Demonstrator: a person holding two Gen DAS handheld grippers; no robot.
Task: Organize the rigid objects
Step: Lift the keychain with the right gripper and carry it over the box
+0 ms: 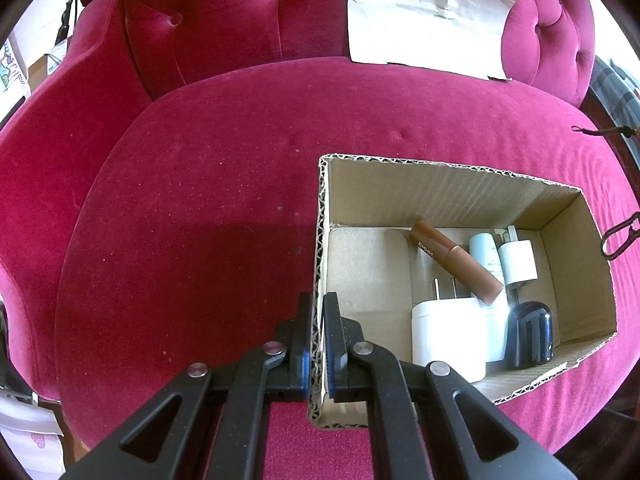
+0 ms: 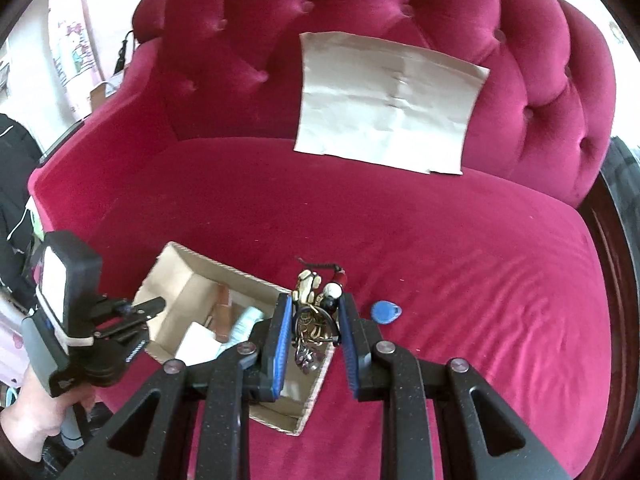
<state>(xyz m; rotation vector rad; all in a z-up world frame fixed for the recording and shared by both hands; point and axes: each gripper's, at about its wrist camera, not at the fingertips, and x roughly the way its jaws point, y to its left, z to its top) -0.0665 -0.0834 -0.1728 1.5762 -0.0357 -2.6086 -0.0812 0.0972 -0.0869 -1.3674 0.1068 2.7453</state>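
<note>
I see a tufted sofa [image 2: 400,20] in crimson velvet, its seat cushion [image 1: 220,200] lit brightly from above. A creased paper sheet [image 2: 384,108] leans against the buttoned backrest. Pale wall [image 2: 72,40] at left; dark wooden frame [image 2: 616,240] at right.

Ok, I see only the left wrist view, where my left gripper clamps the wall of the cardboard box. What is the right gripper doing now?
Observer: The right gripper is closed on a keychain bunch with small charms.
Operator: Is the bunch over the box?
Observer: In the right wrist view it shows in front of the right end of the cardboard box. Its height above the box I cannot tell.
Operator: Does anything lie outside the box?
Observer: Yes, a blue key tag lies on the red cushion, just right of the right gripper. I cannot tell if it is joined to the bunch.
</note>
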